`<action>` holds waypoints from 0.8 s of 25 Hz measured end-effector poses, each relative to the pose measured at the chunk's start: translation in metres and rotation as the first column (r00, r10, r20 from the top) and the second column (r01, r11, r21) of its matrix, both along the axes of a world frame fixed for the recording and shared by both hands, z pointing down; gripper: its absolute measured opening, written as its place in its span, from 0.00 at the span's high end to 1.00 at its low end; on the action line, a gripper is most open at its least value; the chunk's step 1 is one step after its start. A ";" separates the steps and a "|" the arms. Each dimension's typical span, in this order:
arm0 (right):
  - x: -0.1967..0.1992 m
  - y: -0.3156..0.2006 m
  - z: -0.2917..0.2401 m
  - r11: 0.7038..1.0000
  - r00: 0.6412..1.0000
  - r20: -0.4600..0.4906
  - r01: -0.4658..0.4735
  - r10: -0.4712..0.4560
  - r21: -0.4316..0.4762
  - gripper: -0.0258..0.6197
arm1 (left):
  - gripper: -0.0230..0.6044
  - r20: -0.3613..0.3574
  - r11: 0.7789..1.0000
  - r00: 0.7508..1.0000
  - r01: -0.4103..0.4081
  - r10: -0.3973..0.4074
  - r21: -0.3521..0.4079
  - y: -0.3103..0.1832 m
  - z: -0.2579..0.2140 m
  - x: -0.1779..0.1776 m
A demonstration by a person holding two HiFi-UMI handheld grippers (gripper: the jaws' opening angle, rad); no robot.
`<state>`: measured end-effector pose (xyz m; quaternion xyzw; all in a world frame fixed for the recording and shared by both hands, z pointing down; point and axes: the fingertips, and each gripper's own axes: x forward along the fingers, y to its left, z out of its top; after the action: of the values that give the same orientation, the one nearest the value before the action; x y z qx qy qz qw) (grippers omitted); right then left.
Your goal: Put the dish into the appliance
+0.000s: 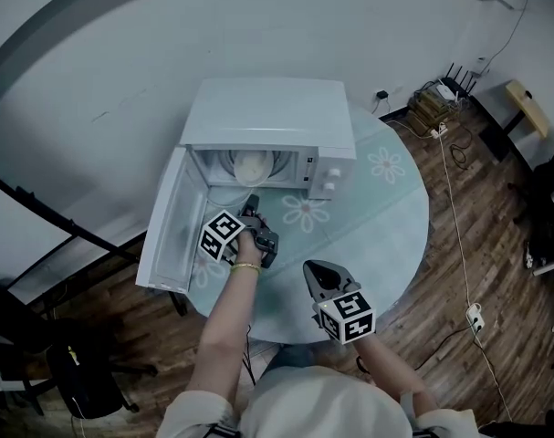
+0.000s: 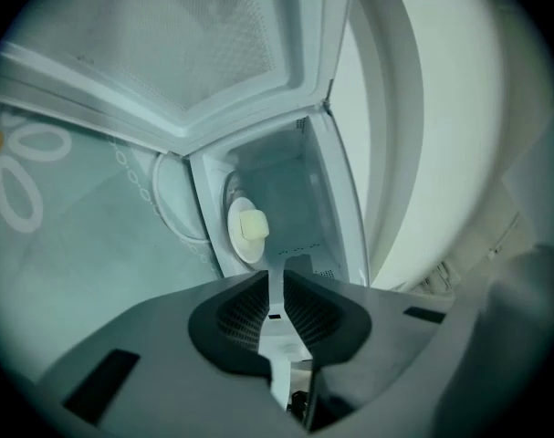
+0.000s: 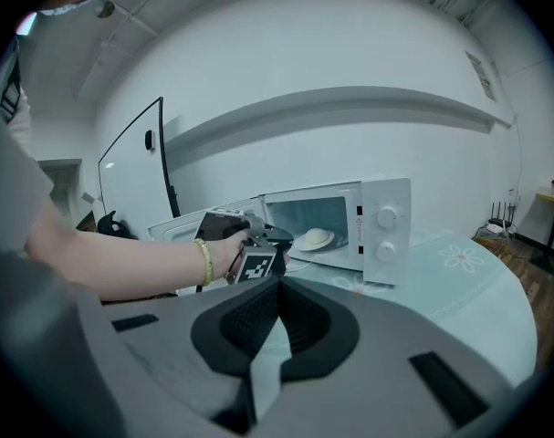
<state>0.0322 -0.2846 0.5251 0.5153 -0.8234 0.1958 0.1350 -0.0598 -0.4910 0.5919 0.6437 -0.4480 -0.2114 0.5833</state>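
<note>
The white microwave (image 1: 267,117) stands on the round table with its door (image 1: 172,231) swung wide to the left. Inside sits the pale dish (image 1: 254,165) with a light lump of food on it, also seen as the dish (image 2: 246,229) and the dish (image 3: 314,239). My left gripper (image 1: 254,210) hovers just in front of the cavity's mouth, rolled on its side. The left gripper (image 2: 276,286) has its jaws a narrow slit apart with nothing between them. My right gripper (image 1: 315,270) hangs over the table's near edge; the right gripper (image 3: 277,286) has its pads touching and is empty.
The glass table (image 1: 386,208) has flower prints. The microwave's knobs (image 1: 331,179) face me at the right of the cavity. Cables and a power strip (image 1: 436,108) lie on the wood floor at the right. A dark bag (image 1: 85,372) sits at lower left.
</note>
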 end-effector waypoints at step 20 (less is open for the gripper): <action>0.018 0.051 0.004 0.998 0.997 0.040 -0.061 0.062 -0.015 0.95 | 0.94 0.302 0.963 0.932 -0.246 0.202 0.114 0.175 -0.036 -0.003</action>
<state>0.0505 -0.2337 0.5289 0.5354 -0.8083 0.2158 0.1157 -0.0624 -0.3157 0.5563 0.7564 -0.4344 -0.0805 0.4824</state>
